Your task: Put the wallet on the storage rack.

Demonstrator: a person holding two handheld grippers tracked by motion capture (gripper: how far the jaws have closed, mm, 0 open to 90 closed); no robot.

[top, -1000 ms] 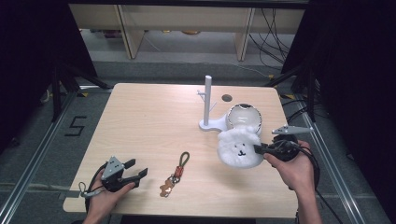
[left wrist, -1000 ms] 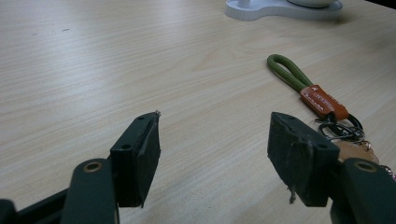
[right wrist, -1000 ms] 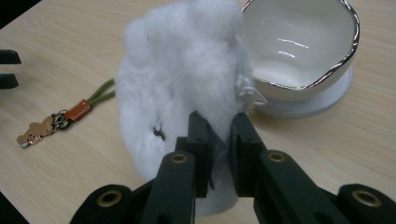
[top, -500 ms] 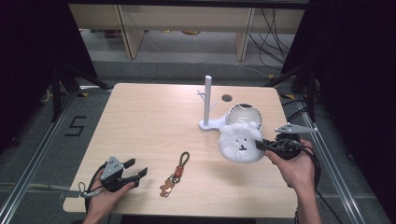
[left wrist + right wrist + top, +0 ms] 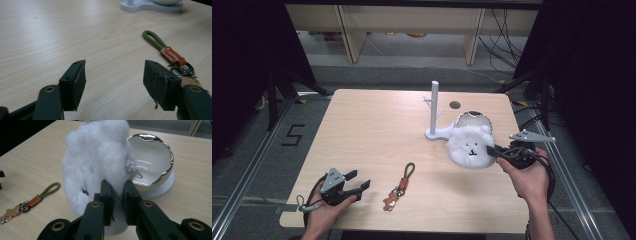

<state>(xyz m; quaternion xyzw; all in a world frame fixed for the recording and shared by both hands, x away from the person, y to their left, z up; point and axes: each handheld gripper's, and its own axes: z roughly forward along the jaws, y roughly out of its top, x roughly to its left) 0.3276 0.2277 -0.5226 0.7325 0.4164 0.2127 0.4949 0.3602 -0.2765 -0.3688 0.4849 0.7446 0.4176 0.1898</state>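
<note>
Right gripper (image 5: 116,192) jaws clamped on fluffy white plush (image 5: 97,162), half-hiding the bowl (image 5: 152,167); left gripper (image 5: 113,82) jaws apart.

One light wooden table (image 5: 377,130) carries one white stand with an upright post (image 5: 433,107), and just beside that stand sits one white bowl with a silvery rim (image 5: 152,157). One fluffy white plush with a small face (image 5: 469,146) is at the stand's near side, and one key ring with a green cord loop, an orange tab and a small bear charm (image 5: 399,184) lies well apart from the stand, toward the table's near edge. Two black two-jaw grippers are counted, the left gripper (image 5: 358,181) far from the stand and the right gripper (image 5: 491,151) near it.
</note>
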